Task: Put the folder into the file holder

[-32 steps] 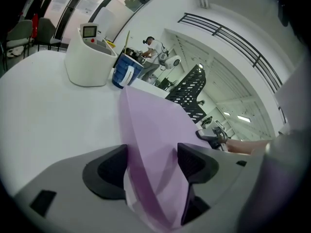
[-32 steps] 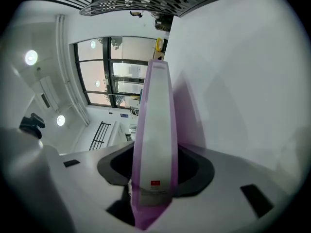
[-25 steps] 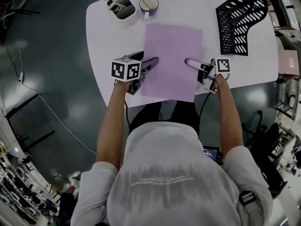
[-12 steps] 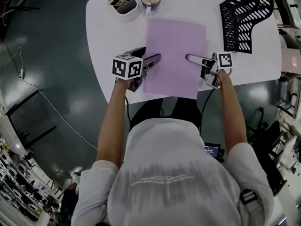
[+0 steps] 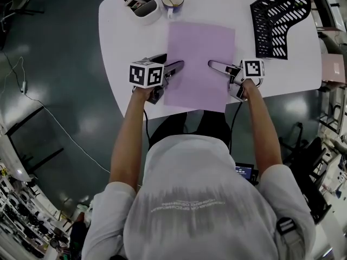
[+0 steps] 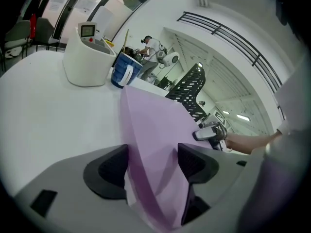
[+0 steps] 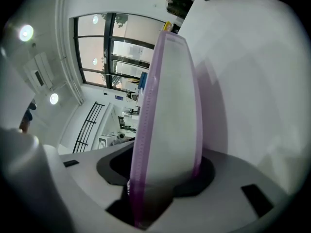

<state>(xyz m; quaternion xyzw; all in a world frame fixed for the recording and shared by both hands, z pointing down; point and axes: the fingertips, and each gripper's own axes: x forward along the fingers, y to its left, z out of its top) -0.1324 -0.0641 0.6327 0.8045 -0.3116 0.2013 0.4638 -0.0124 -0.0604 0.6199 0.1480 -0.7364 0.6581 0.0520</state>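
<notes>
1. Straddling the left edge of the folder [image 5: 200, 58] with left gripper [image 6: 153, 166] jaws apart, pinching nothing.
2. Easing right gripper [image 7: 163, 171] jaws wider around the opposite edge, apparently unclamped.
3. Reaching further over the sheet than a second ago, folder flat on the table [image 5: 124, 42].
4. Signals a grip being set; leaves the carry to the file holder [image 5: 276, 20], well apart, undone.

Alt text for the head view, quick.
A purple folder lies on a white table, the left gripper at its left edge and the right gripper, jaws opening, around its right edge. A black file holder sits at the far right.
</notes>
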